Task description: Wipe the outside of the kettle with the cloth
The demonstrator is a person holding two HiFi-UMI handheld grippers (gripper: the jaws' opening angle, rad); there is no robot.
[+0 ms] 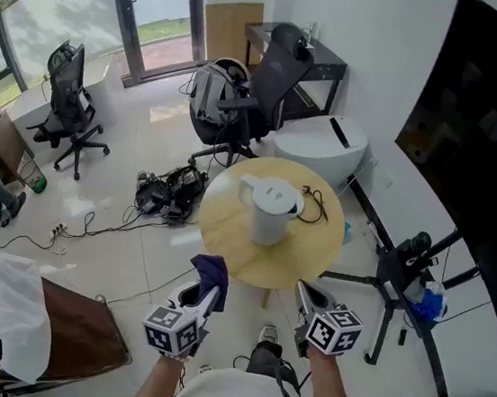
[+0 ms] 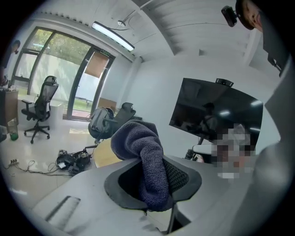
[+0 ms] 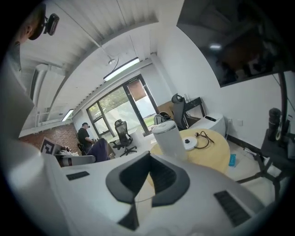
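Note:
A white kettle (image 1: 270, 209) stands upright on a round wooden table (image 1: 225, 235) ahead of me. My left gripper (image 1: 207, 295) hovers just short of the table's near edge, shut on a dark blue cloth (image 1: 212, 275) that bunches up out of its jaws. In the left gripper view the cloth (image 2: 147, 161) fills the gap between the pads of the left gripper (image 2: 154, 182). My right gripper (image 1: 306, 299) is near the table's front right edge, shut, with nothing in it. The right gripper view shows the right gripper (image 3: 150, 177) with jaws together, and beyond them the kettle (image 3: 168, 138).
A black cord (image 1: 314, 204) and a white kettle base (image 3: 190, 143) lie on the table right of the kettle. Office chairs (image 1: 263, 86) and floor cables (image 1: 167, 193) sit behind and left. A tripod (image 1: 397, 276) stands at the right, below a dark screen (image 1: 493, 134).

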